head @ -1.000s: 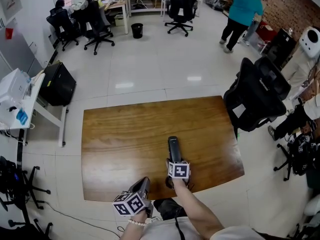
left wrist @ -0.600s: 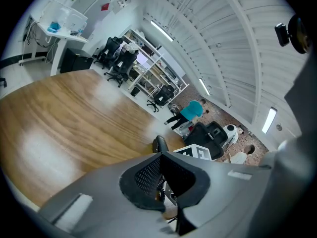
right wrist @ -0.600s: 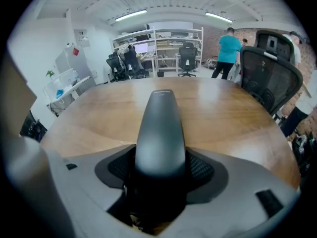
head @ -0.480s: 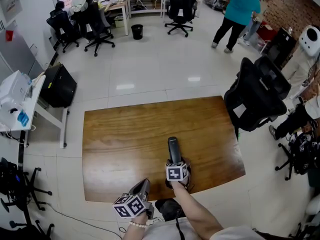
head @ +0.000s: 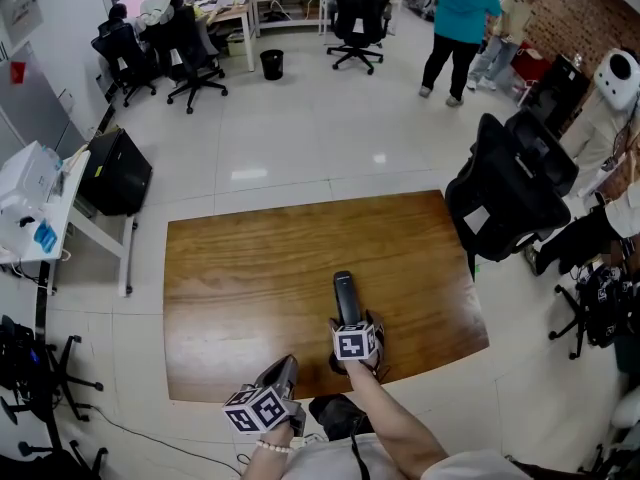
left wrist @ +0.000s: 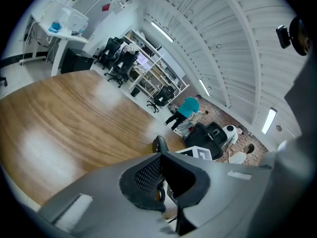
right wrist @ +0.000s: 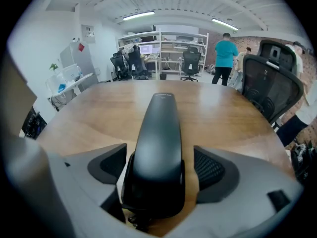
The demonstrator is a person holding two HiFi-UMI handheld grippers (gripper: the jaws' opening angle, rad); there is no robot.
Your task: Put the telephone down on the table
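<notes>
Right gripper (head: 348,320): jaws opening. The phone (right wrist: 159,133) sits between them, and bare gaps show on both sides between it and the pads (right wrist: 210,170), so nothing is clamped.

Phone: dark handset, smooth curved back up, lying on the wooden counter (head: 240,268). Its long axis runs straight out from the right gripper, in line with the way the gripper points. The thick near end is between the jaws; the narrower far end points away from the gripper toward the counter's far edge. It reaches well past the fingertips.

Left gripper (left wrist: 159,172): pads together, nothing between them. It hangs at the counter's near edge, to the left of and behind the right gripper, apart from the phone. From it the phone's far tip shows ahead, slightly right.
</notes>
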